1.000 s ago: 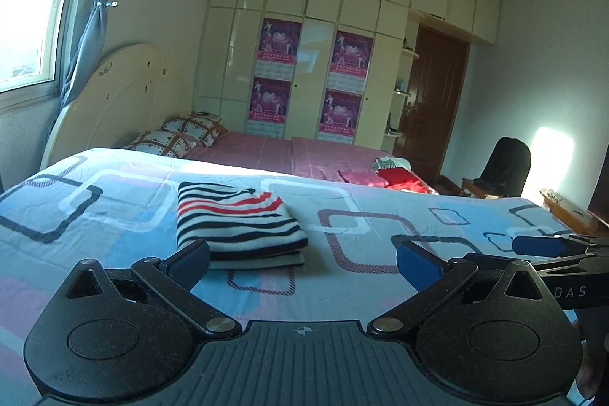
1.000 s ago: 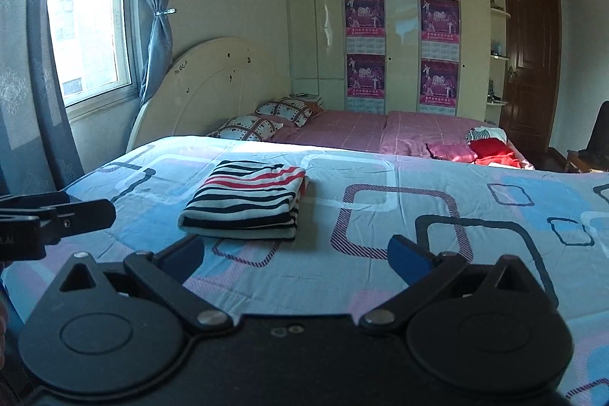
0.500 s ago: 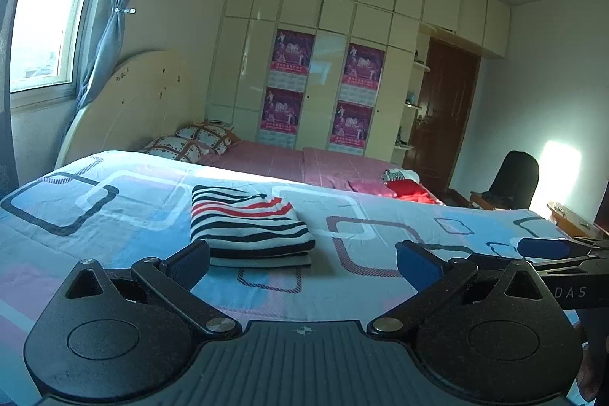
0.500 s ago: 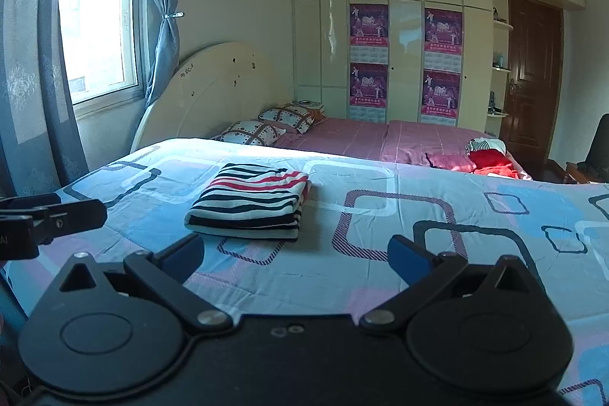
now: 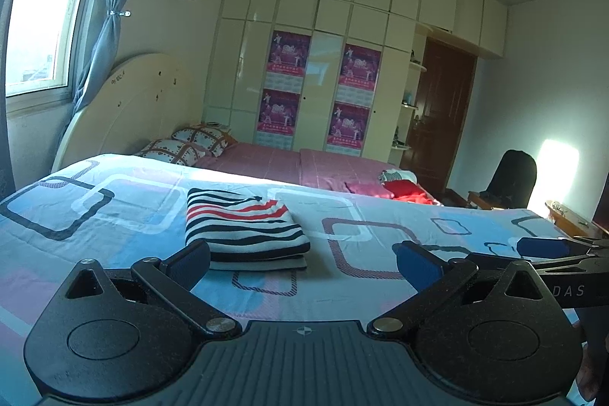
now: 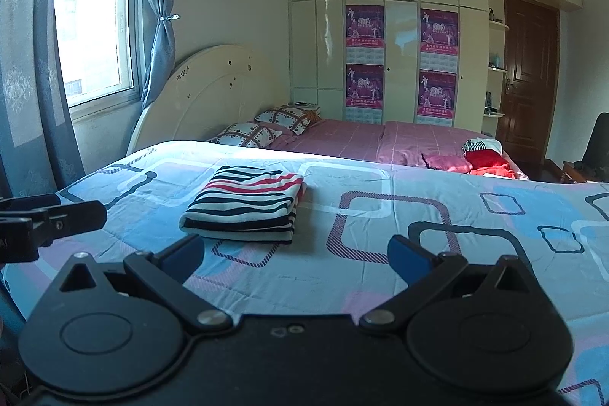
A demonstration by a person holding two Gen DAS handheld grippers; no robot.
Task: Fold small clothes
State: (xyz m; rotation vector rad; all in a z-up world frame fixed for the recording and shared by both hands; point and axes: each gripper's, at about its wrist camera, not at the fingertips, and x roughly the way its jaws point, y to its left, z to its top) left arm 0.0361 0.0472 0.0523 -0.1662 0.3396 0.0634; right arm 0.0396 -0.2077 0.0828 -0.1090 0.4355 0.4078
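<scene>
A folded garment point(image 5: 243, 227) with black, white and red stripes lies flat on the blue patterned bedspread point(image 5: 114, 215); it also shows in the right wrist view point(image 6: 245, 202). My left gripper point(image 5: 302, 263) is open and empty, held above the bed just in front of the garment. My right gripper point(image 6: 295, 259) is open and empty, a little to the right of the garment. The right gripper's fingers point(image 5: 540, 246) show at the right edge of the left wrist view, and the left gripper's fingers point(image 6: 76, 212) at the left edge of the right wrist view.
Beyond the spread is pink sheet point(image 6: 380, 139) with two patterned pillows point(image 6: 266, 126) and a small pile of red and pink clothes point(image 6: 479, 160). A headboard point(image 6: 213, 94), window with curtains point(image 6: 95, 25), wardrobe point(image 6: 399, 25), door point(image 6: 529, 75) and dark chair point(image 5: 514, 177) surround the bed.
Both grippers have drawn back and risen slightly, so the folded garment sits lower and farther in both views. Both stay open and empty.
</scene>
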